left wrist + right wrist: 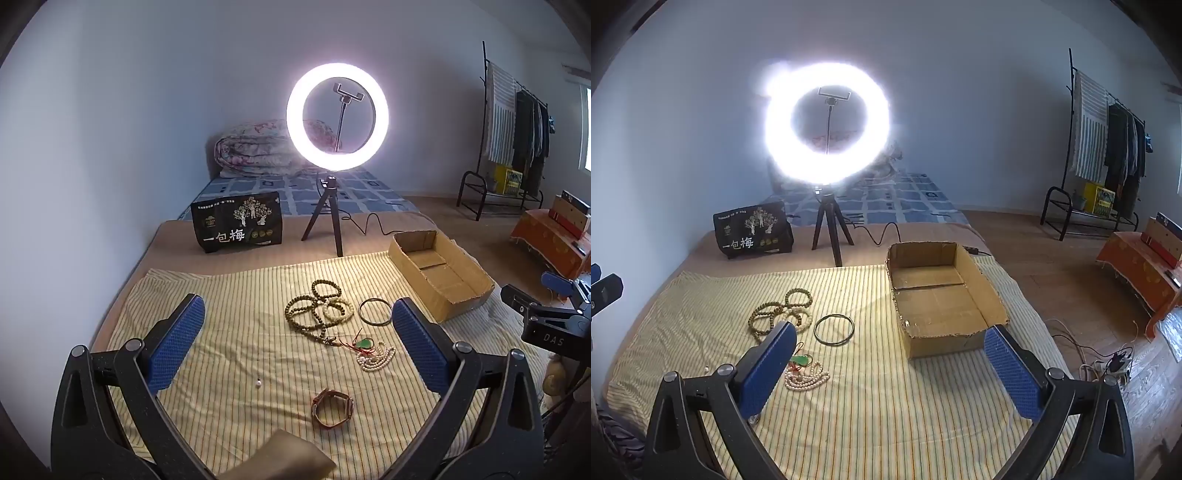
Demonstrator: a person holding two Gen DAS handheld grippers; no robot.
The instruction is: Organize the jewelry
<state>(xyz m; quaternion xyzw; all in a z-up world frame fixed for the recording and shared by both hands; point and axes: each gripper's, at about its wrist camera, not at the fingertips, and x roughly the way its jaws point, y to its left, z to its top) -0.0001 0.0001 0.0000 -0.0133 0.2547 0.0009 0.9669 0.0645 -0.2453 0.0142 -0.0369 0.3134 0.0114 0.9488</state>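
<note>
Striped yellow cloth (pixel 229 306) covers the work surface; positions below are given relative to the cardboard box (pixel 942 295), reading left to right. Farthest left of the box lies a single pearl drop (pixel 258 384). Next comes a brown leather watch (pixel 331 408), nearest the left-wrist camera. Olive-brown bead strands (pixel 314 310) lie coiled left of the box, touching a pale bead bracelet (pixel 338 310). A green pendant on red cord (pixel 364 344) and a white pearl strand (pixel 376 360) rest just nearer than the beads. A thin dark bangle (pixel 834 329) lies flat between the beads and the box. The box stands open and upright. Left gripper (pixel 297 347) and right gripper (pixel 888 369) both hang above the cloth, fingers spread wide, pinching nothing.
</note>
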